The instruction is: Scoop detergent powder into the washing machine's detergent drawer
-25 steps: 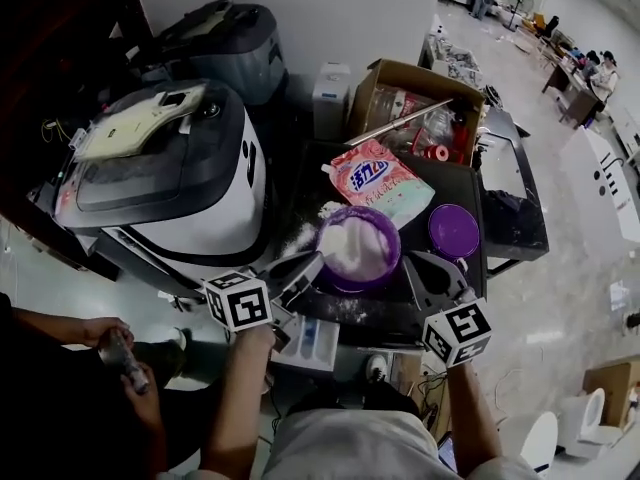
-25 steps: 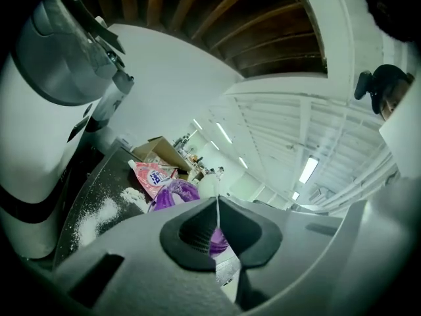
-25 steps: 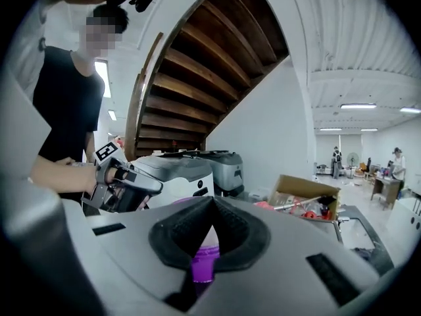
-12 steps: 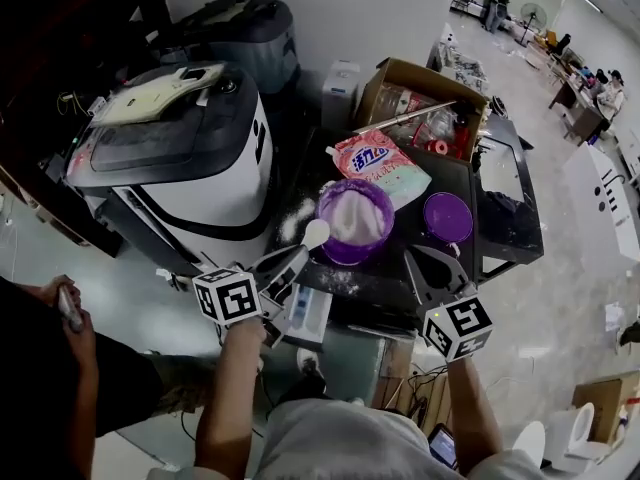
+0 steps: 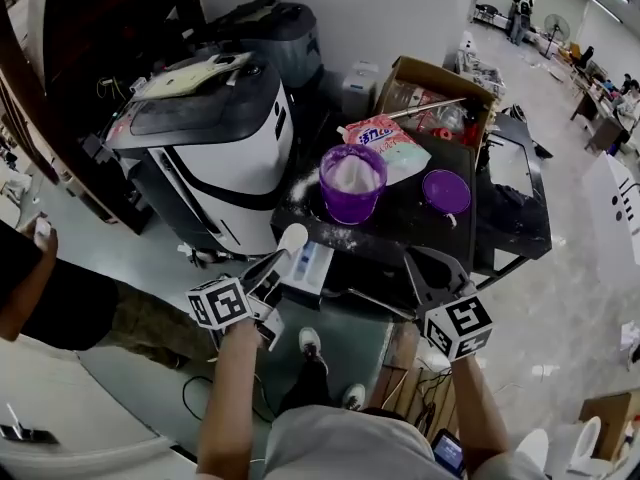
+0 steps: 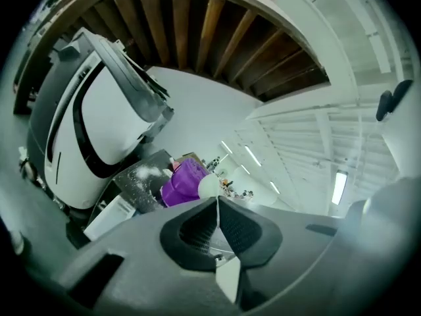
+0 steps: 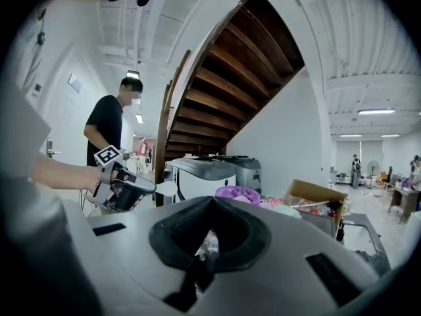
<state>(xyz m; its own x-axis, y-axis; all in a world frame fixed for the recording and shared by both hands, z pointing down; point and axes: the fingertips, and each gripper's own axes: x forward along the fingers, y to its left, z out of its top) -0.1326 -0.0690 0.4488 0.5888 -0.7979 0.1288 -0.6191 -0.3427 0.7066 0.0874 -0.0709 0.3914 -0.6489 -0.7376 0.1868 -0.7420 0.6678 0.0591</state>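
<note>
spoon (image 6: 209, 187): handle is running mostly hidden between the pressed-together pads of the left gripper (image 6: 217, 203) | bowl just beyond the jaw tips: its load is showing too small to tell | drawer (image 6: 112, 217) left of the jaws: compartments are blurring out

A large open workroom, more test lab than home. A washing machine (image 5: 215, 148) and a second machine (image 5: 275, 33) stand on a pale polished floor (image 5: 580, 298) at ten to eleven o'clock, beside a black table (image 5: 400, 223) and a cluttered cardboard box (image 5: 440, 78) at one o'clock. Further that way, people (image 5: 520, 8) stand down a long hall. A dark wooden staircase (image 7: 230, 78) slants overhead, with ceiling strip lights (image 7: 376, 111).
</note>
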